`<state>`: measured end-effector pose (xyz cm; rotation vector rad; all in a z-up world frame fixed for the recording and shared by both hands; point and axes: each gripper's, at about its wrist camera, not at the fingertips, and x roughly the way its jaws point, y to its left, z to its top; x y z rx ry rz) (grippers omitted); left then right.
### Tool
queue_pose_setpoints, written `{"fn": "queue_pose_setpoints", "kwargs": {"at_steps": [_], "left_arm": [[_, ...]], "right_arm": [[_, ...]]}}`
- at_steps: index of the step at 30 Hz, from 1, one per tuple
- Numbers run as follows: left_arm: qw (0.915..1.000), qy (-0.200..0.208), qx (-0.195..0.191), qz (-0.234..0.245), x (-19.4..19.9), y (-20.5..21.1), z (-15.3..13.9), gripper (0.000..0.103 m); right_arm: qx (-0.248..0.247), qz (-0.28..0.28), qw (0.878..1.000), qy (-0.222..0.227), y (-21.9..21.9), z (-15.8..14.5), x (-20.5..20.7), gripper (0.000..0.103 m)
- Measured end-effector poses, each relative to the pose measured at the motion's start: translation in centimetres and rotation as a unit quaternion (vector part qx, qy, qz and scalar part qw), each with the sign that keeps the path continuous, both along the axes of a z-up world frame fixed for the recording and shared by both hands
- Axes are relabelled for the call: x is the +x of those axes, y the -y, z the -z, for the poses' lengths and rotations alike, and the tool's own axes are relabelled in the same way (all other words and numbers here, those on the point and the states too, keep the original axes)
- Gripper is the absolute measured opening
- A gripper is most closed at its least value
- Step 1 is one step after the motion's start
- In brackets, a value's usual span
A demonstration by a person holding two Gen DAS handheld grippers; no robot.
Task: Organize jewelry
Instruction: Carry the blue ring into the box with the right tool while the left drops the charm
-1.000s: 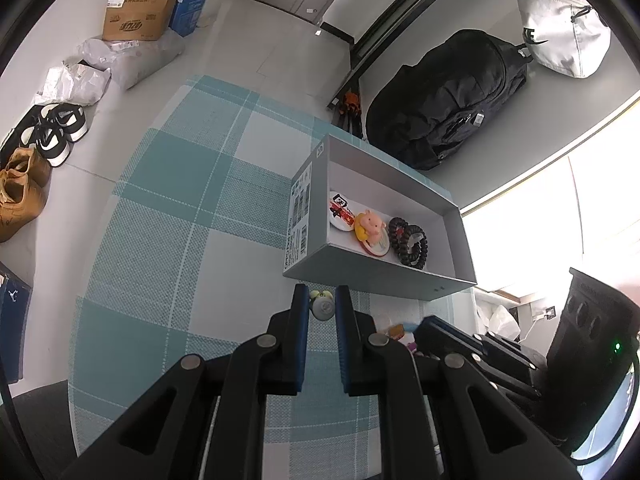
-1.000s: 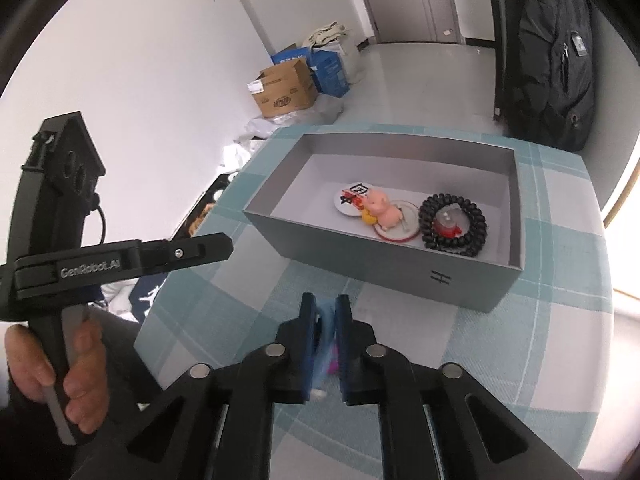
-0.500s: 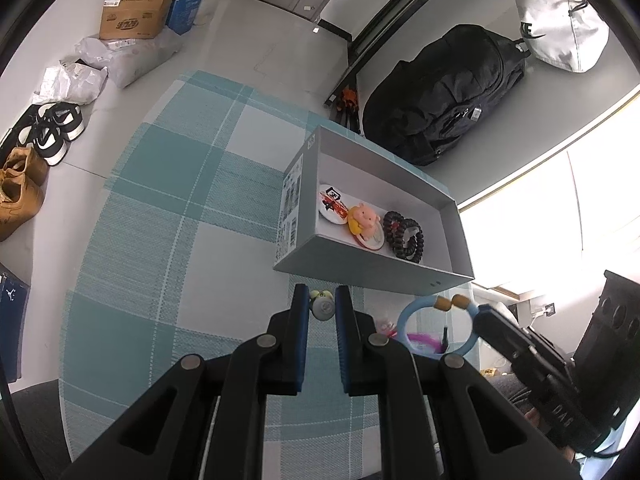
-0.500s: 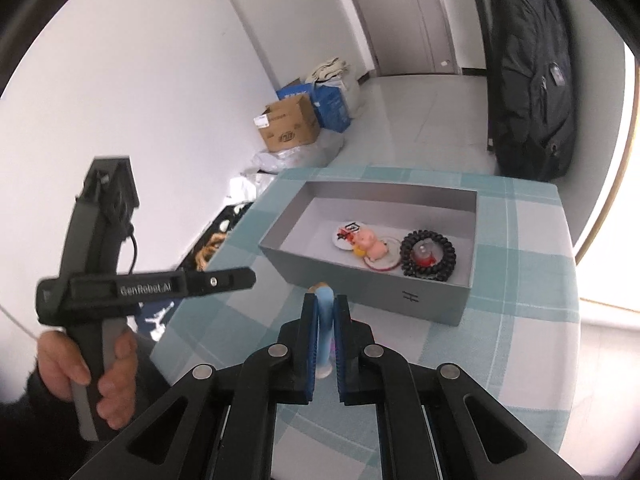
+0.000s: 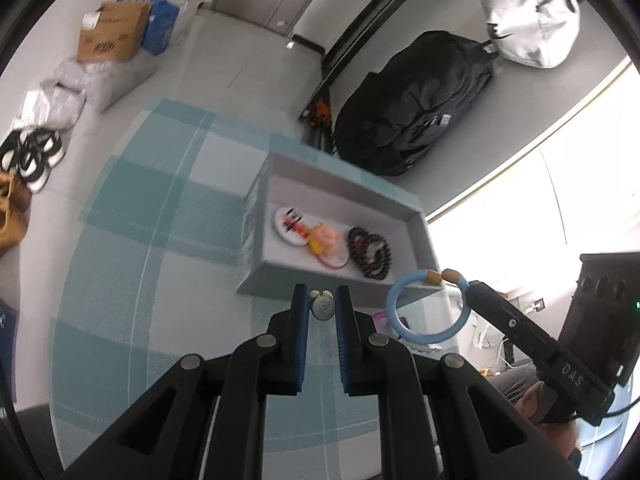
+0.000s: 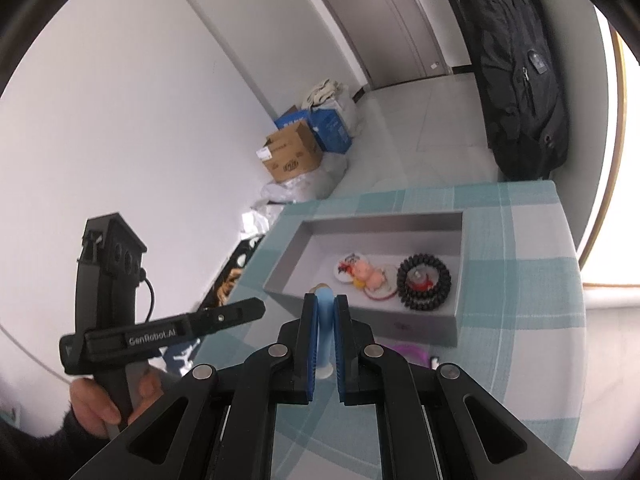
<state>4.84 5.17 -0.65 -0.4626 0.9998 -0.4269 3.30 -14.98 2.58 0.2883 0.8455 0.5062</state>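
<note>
A grey open box (image 5: 344,184) (image 6: 288,264) sits on the teal checked tablecloth. In it lie a white round badge (image 5: 289,220), a pink pig figure (image 5: 326,236) (image 6: 370,274) and a black bead bracelet (image 5: 370,254) (image 6: 424,282). My left gripper (image 5: 322,304) is shut on a small pale green charm (image 5: 322,306), held above the table near the box's front wall. My right gripper (image 6: 325,304) is shut on a light blue bangle (image 6: 324,328), seen edge-on; in the left wrist view the bangle (image 5: 426,306) hangs in the air right of the box.
A pink-purple item (image 6: 408,352) (image 5: 380,316) lies on the cloth in front of the box. A black backpack (image 5: 416,100) leans on the wall behind the table. Cardboard boxes (image 5: 112,36), bags and shoes (image 5: 32,156) are on the floor at left.
My right gripper has lifted the blue bangle off the table and raised it well above the cloth. My left gripper, still holding the charm, has risen and pulled back from the box.
</note>
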Motion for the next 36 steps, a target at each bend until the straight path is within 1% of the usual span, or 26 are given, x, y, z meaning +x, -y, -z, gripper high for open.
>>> {"fn": "queue_pose_setpoints", "kwargs": {"at_steps": [3, 8, 13, 17, 20, 26, 28, 29, 30, 32, 33, 34, 35, 36], "left_arm": [[0.9998, 0.016, 0.003, 0.009, 0.5, 0.7, -0.9, 0.009], [0.9995, 0.027, 0.01, 0.014, 2.1, 2.0, -1.7, 0.009], [0.9997, 0.014, 0.003, 0.019, 4.2, 2.8, -1.7, 0.009], [0.9996, 0.004, 0.013, 0.023, 5.3, 3.5, -1.3, 0.009], [0.9996, -0.011, 0.006, 0.025, 5.9, 3.7, -0.8, 0.009], [0.9993, -0.017, 0.021, 0.026, 7.2, 4.4, -0.4, 0.009], [0.9994, -0.021, 0.009, 0.027, 7.5, 4.4, -0.3, 0.009], [0.9993, -0.024, 0.0, 0.03, 7.5, 4.3, -0.3, 0.011], [0.9992, -0.027, -0.001, 0.031, 7.6, 4.3, -0.3, 0.016], [0.9992, -0.02, -0.002, 0.035, 7.5, 4.4, -0.4, 0.052], [0.9995, -0.007, -0.001, 0.03, 7.2, 4.2, -0.7, 0.061], [0.9997, 0.004, -0.001, 0.023, 7.0, 4.0, -0.9, 0.07], [0.9996, 0.016, -0.005, 0.022, 6.6, 3.8, -1.3, 0.072], [0.9995, 0.019, -0.007, 0.023, 6.4, 3.7, -1.4, 0.072]], "right_arm": [[0.01, 0.008, 1.0, 0.005, 0.4, -0.5, 0.5, 0.007], [0.026, 0.021, 0.999, 0.004, 1.2, -0.9, 2.0, 0.007], [0.044, 0.038, 0.998, -0.003, 2.2, -0.9, 4.1, 0.007], [0.046, 0.047, 0.998, -0.004, 2.8, -0.8, 5.7, 0.007], [0.047, 0.051, 0.998, -0.01, 3.0, -0.4, 6.4, 0.007], [0.047, 0.059, 0.997, -0.029, 3.2, 0.8, 7.6, 0.007], [0.046, 0.062, 0.996, -0.039, 3.3, 1.3, 8.0, 0.008], [0.051, 0.06, 0.996, -0.048, 3.3, 1.6, 8.2, 0.01], [0.052, 0.062, 0.995, -0.056, 3.3, 1.9, 8.4, 0.012], [0.038, 0.071, 0.995, -0.054, 3.4, 1.9, 8.3, 0.021], [0.035, 0.072, 0.996, -0.05, 3.5, 1.7, 8.1, 0.033], [0.037, 0.075, 0.996, -0.045, 3.6, 1.5, 8.0, 0.046], [0.038, 0.08, 0.995, -0.035, 3.8, 1.1, 7.6, 0.053], [0.037, 0.086, 0.995, -0.023, 4.1, 0.7, 7.3, 0.062]]}}
